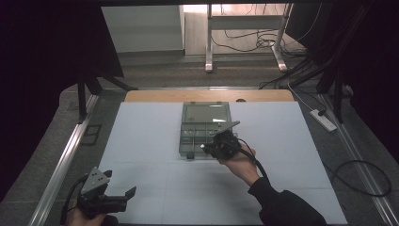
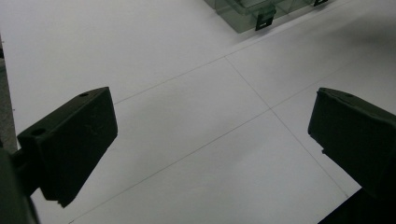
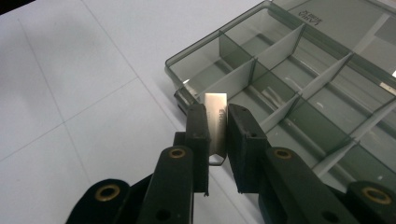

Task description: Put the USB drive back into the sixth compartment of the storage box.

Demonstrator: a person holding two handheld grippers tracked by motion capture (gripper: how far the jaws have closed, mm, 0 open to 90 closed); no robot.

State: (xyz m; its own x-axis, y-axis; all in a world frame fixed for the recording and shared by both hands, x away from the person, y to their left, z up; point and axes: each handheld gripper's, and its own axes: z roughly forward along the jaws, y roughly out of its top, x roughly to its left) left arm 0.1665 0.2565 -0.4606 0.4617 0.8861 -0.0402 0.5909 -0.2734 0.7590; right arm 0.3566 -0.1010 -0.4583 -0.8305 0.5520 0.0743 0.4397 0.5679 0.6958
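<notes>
Metal strip [image 3: 215, 122], thin, stiff and likely slick, sits pinched flat between the right gripper [image 3: 216, 128] jaws over the compartment box [image 3: 299, 70], while the left gripper [image 2: 210, 149] gapes empty.

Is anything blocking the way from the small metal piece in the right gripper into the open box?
Nothing visible. The right gripper holds the flat silver metal piece at the smoky clear plastic compartment box, whose near compartments lie open.

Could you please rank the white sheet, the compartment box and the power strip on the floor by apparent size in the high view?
1. white sheet
2. compartment box
3. power strip, smallest, though it lies farther from the camera, so this is only apparent.
</notes>
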